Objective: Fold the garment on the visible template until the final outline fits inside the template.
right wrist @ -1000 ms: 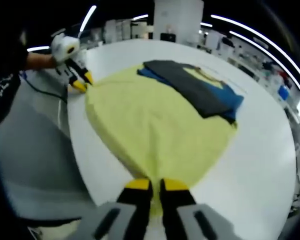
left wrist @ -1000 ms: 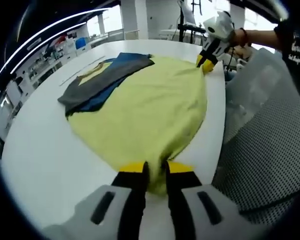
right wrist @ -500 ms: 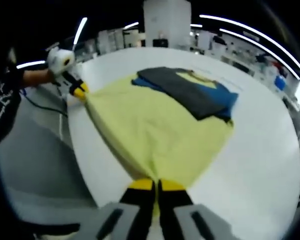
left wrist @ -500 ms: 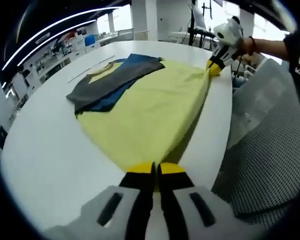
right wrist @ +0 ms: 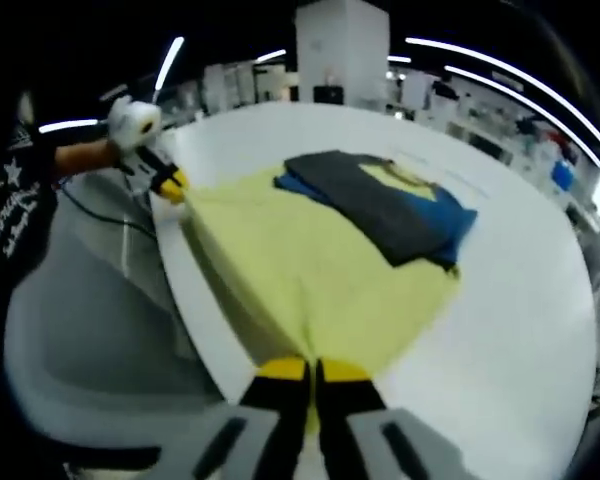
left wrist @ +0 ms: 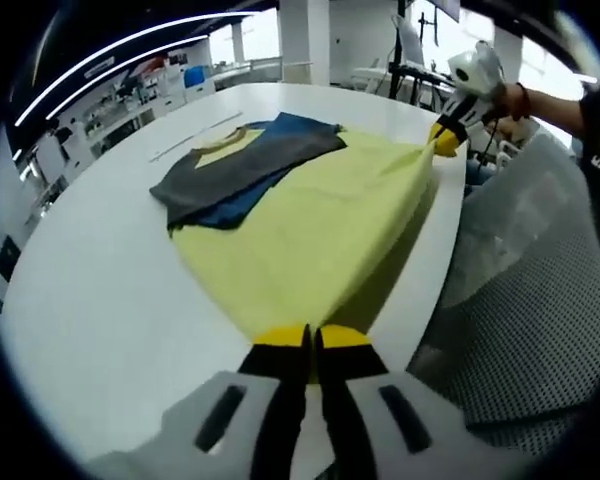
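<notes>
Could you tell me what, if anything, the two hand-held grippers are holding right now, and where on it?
Both hold the yellow garment. The left hand-held gripper is shut on one corner of its near edge, and the right hand-held gripper is shut on the other corner.

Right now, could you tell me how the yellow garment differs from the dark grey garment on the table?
The yellow garment is spread wide and looks far larger; the dark grey garment is folded into a narrow strip. The yellow garment is clamped at two corners, by the left gripper and the right gripper, with its near edge lifted; the dark grey garment lies loose, over a blue garment. Both rest on the white table.
</notes>
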Available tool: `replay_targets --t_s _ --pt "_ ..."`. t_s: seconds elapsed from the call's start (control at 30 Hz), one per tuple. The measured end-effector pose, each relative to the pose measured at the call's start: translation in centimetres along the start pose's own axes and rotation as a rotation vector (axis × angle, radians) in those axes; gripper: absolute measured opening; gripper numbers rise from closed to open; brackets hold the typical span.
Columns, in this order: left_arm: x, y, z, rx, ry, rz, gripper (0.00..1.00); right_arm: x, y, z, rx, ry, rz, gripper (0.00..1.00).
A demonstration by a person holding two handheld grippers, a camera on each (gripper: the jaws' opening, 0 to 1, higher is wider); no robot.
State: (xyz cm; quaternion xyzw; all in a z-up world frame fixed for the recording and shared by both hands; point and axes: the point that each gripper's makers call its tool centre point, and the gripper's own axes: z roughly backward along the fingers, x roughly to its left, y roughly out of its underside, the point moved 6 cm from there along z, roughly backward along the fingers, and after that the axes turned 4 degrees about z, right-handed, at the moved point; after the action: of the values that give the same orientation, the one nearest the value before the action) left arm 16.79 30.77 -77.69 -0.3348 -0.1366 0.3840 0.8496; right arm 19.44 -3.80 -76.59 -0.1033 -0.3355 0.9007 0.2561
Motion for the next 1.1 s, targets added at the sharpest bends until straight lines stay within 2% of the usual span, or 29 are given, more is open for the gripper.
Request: replay_targets --t_s 0.37,0.5,0.67,0.83,1.1 --pt "-1.5 0.1 1.9 -0.001 -0.017 0.045 0.0 1.9 0.1 1.5 -0.009 -0.007 -0.013 0.0" --pt "-2.3 0.0 2.6 -0.002 -0.031 0.024 0.0 2.5 0.1 1.9 -0.003 -0.005 -0.004 0.0" --pt "-2.8 0.1 3.0 0.011 -0.029 0.013 0.0 3.0 -0.1 2.4 0.0 -0.005 0.004 0.0" --pt "-3.2 0.1 3.5 0.006 -0.012 0.047 0.0 3.2 -0.2 3.0 -0.003 0.005 -0.007 0.0" --pt "-3.9 0.1 4.4 0.022 0.006 0.054 0.0 3.6 -0.3 4.0 0.0 0.0 -0.009 0.0"
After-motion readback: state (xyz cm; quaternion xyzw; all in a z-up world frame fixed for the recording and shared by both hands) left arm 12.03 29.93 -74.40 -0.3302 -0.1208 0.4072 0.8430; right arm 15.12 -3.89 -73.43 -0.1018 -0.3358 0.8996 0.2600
